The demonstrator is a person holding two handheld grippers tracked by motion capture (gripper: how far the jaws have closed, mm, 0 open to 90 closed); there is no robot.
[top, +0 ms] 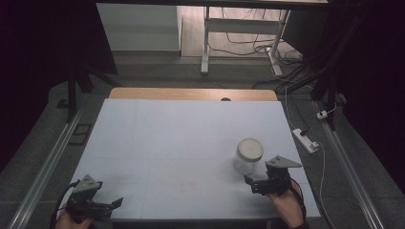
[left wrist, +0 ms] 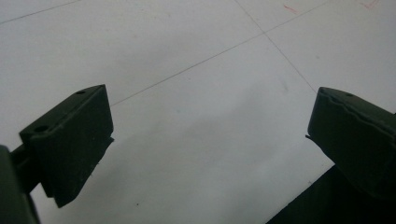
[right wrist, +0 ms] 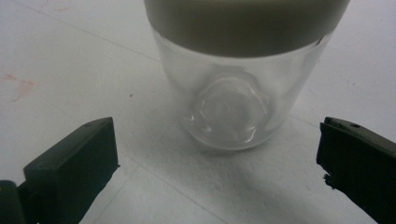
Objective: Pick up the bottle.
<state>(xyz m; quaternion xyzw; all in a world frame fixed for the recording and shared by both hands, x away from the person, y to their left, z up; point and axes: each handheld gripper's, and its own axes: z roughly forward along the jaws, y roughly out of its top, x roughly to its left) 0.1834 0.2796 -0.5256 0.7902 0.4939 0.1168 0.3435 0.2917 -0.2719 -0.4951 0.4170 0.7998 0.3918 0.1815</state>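
the glass jar [top: 247, 157] with its pale lid [top: 250, 149] stands upright on the right part of the white table [top: 167, 143], just in front of the right gripper [top: 250, 182]. this gripper's jaws are wide apart and do not touch the jar. the left gripper [top: 114, 204] is well apart at the near left corner, jaws also spread, holding nothing.

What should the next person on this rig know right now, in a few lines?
Right gripper: open, empty, pointed at the jar, fingers wide on either side and just short of it.
Left gripper: open, empty, low over the table at its near left corner.
Jar: clear glass, upright, pale lid on, looks empty, standing right of the table's middle.
Done: approach to the jar.
Left: move in, close on the glass body, then handle it; the left gripper is probably free for the lid.
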